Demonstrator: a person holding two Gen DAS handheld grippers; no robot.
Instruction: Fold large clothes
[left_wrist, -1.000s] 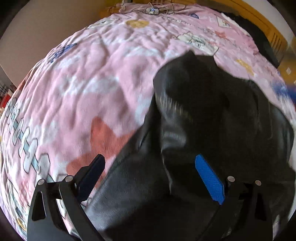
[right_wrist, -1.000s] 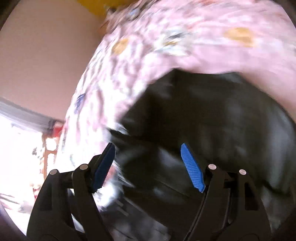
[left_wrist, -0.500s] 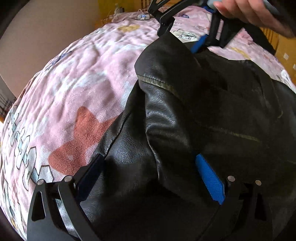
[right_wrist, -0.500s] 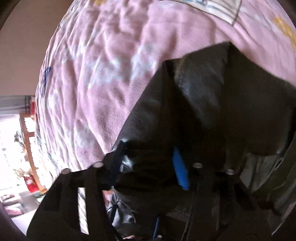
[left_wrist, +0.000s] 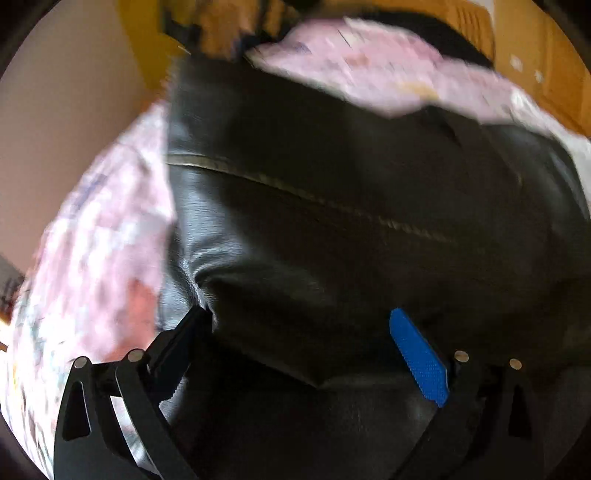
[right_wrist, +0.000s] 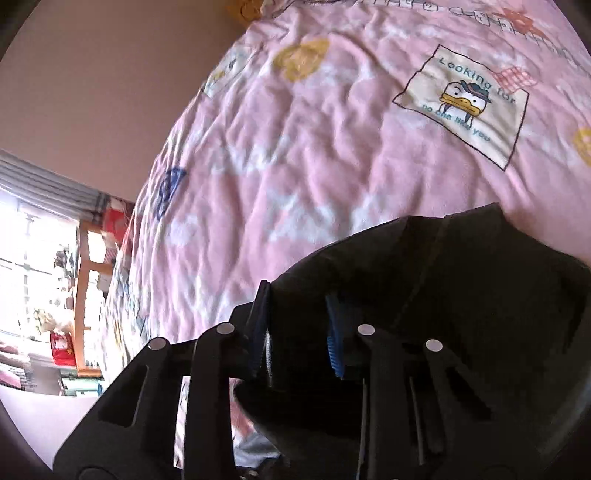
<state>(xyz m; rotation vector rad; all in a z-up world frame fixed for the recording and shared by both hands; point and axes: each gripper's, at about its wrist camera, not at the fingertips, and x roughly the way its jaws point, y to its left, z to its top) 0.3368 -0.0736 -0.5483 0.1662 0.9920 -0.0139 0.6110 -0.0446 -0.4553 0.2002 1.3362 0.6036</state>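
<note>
A black leather jacket (left_wrist: 332, 206) lies bunched on a pink printed bedspread (left_wrist: 92, 236). In the left wrist view my left gripper (left_wrist: 306, 343) is open, its blue-padded fingers (left_wrist: 417, 358) wide apart with a fold of the jacket between them. In the right wrist view my right gripper (right_wrist: 299, 332) is shut on a thick fold of the jacket (right_wrist: 461, 288) and holds it above the bedspread (right_wrist: 332, 147). The left view is blurred by motion.
The bedspread carries a duck patch (right_wrist: 465, 103) far right. A wall (right_wrist: 92, 92) stands beyond the bed's left edge, with a bright window and wooden shelf (right_wrist: 85, 288) lower left. A yellow wooden headboard (left_wrist: 535, 55) and a dark garment (left_wrist: 424, 33) lie at the back.
My right gripper has closed on the jacket fold and lifted it, pulling the jacket up and over. The left gripper has stayed open while the jacket shifted across its view.
</note>
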